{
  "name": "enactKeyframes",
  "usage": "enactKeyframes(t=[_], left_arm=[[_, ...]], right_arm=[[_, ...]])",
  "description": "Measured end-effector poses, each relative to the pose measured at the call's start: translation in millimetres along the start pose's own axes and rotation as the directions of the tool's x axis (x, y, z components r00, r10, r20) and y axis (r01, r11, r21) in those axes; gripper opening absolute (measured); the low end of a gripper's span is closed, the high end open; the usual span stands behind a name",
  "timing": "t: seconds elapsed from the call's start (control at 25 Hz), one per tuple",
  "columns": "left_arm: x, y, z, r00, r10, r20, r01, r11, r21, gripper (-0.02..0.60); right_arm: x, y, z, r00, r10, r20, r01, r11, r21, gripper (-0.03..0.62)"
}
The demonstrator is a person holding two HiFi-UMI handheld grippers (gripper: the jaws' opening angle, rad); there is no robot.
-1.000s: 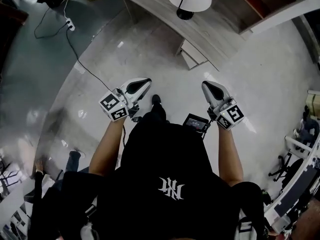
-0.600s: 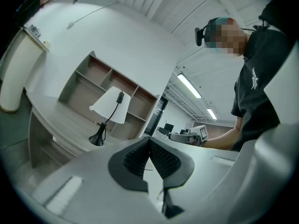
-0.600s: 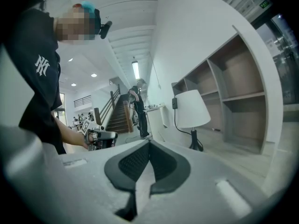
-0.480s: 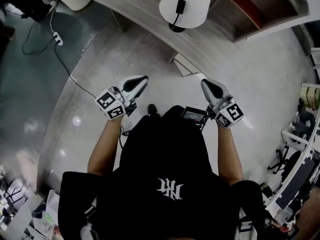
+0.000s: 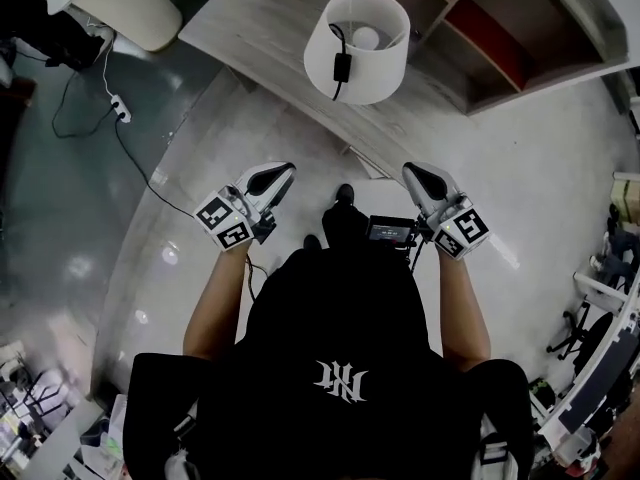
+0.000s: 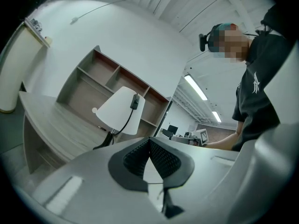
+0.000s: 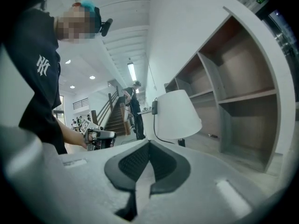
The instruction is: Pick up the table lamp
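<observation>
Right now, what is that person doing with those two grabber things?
A person holds a gripper in each hand, pointed at a white table lamp that stands on a wooden desk. The left gripper and the right gripper are both shut and empty. Neither touches the lamp yet. There is bare floor between them and the desk, so the pickup has not begun.

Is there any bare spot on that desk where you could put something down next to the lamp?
Yes. The desk is bare to the left of the lamp, out to its rounded end. To the right, a smaller strip lies between lamp and shelves. The lamp's cord hangs over the shade on the near side.
</observation>
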State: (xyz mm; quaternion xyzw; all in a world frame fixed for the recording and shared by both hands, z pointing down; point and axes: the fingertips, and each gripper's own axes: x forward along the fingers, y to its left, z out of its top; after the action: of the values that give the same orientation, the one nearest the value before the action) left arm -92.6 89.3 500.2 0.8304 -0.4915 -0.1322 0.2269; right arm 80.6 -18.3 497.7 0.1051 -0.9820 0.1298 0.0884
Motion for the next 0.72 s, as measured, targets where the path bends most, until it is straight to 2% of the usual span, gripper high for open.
enactKeyframes(t=[0.32, 0.52, 0.72], left_arm=[[47.6, 38.3, 39.2, 0.999, 0.046, -0.009, -0.045, 0.999, 0.030, 0.000], [66.5, 61.8, 51.8, 0.997, 0.070, -0.032, -0.070, 0.997, 0.022, 0.002], [77.9, 86.5, 56.3, 0.993, 0.094, -0.068, -0.093, 0.996, 0.019, 0.002]], right_arm=[[23.4, -61.9, 25.1, 0.999, 0.040, 0.022, -0.040, 0.999, 0.013, 0.002], [35.8, -86.0, 34.1, 0.998, 0.061, 0.024, -0.062, 0.998, 0.023, 0.002], [44.4, -103.6, 37.4, 0.994, 0.084, 0.067, -0.089, 0.994, 0.069, 0.002]])
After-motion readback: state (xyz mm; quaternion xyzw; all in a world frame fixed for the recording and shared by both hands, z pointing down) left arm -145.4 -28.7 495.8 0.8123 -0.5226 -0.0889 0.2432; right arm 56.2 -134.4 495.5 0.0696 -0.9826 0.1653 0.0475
